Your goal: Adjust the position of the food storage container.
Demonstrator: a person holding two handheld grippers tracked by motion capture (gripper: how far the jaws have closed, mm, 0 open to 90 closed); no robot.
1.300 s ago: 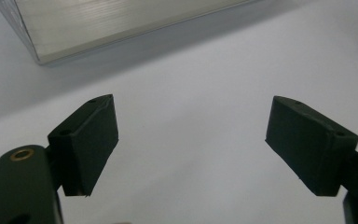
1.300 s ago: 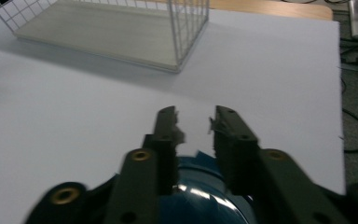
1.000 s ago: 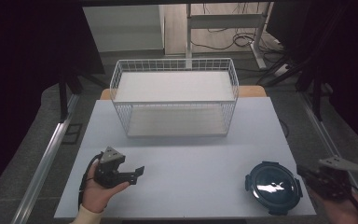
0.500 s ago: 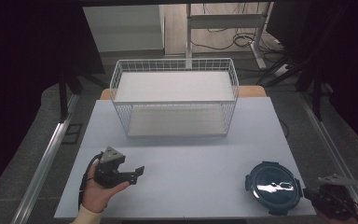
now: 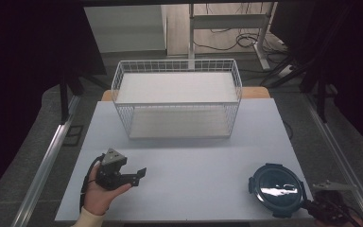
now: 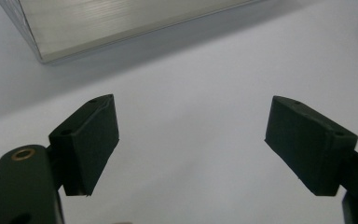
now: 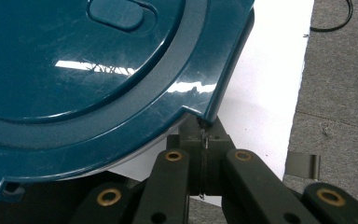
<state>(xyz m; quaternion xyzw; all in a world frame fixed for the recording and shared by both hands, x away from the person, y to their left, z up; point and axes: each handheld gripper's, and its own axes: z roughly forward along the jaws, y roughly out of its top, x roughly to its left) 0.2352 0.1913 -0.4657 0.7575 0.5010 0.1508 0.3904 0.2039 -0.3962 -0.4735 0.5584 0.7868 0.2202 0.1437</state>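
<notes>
Here the right claw, jaws together on a latch tab of the round blue lid at the counter's near right corner, holds thinly. Such an edge pinch could slip or tip the lid off the counter; the left claw rests apart, idle.

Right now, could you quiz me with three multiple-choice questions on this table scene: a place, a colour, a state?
1. Where on the table does the round lid lie?
A near right corner
B inside the wire basket
C far left corner

2. What colour is the lid?
A red
B dark blue
C yellow

3. How do the left gripper jaws stand?
A clamped on the lid
B open, nothing between
C holding a cup

Answers: 1 A, the high view shows it by the right gripper. 2 B, glossy dark blue. 3 B, bare table shows between them.
</notes>
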